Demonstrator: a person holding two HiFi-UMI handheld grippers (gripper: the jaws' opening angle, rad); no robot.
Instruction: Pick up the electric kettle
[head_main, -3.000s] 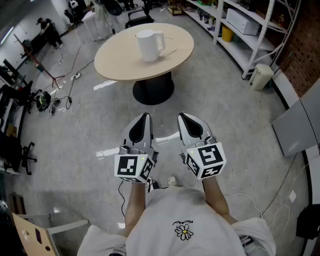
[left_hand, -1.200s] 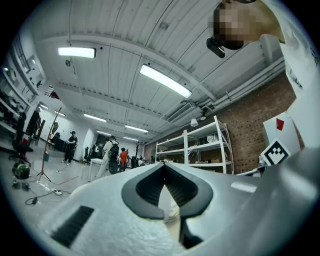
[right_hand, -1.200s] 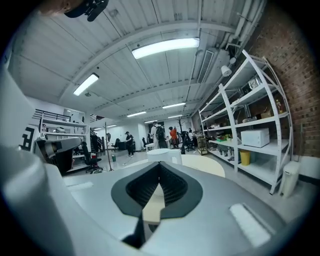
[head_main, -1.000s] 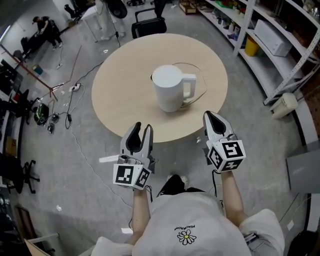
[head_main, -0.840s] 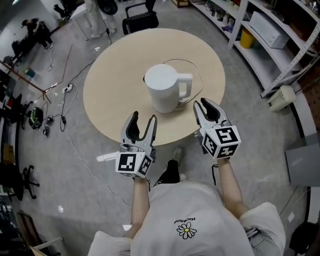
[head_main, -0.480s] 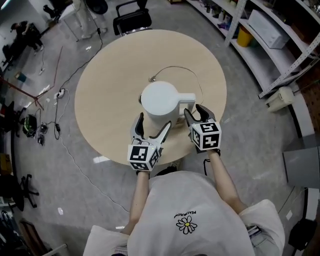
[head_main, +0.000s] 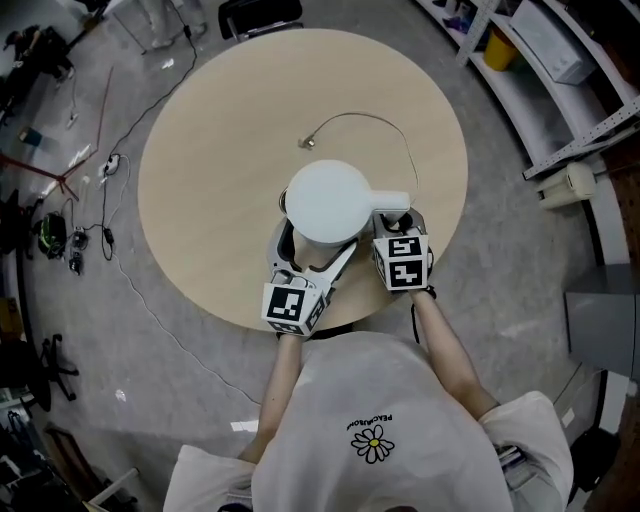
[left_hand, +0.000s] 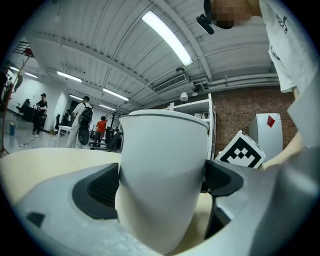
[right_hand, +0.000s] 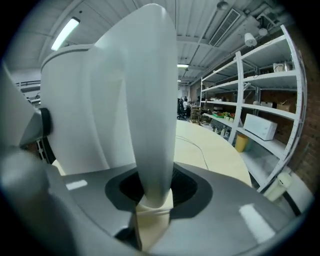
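A white electric kettle (head_main: 328, 200) stands on the round beige table (head_main: 220, 130), handle (head_main: 392, 201) to the right. My left gripper (head_main: 312, 250) sits low at the kettle's near side. Its jaws are opening, and the kettle's body (left_hand: 162, 150) stands between the two dark pads (left_hand: 95, 190). My right gripper (head_main: 398, 222) reaches the handle from the near side. Its jaws are closing, and the handle (right_hand: 152, 100) fills the gap between its pads in the right gripper view (right_hand: 155, 192). The left gripper's own view (left_hand: 160, 187) is filled by the kettle.
A thin cord (head_main: 370, 118) loops on the table behind the kettle. Metal shelves (head_main: 560, 60) run along the right and a small white appliance (head_main: 565, 182) sits on the floor there. Cables (head_main: 100, 170) trail over the floor at the left.
The person has stepped up to the table. Both grippers moved forward and down to the kettle; the left jaws spread round its body, and the right jaws came onto the handle.
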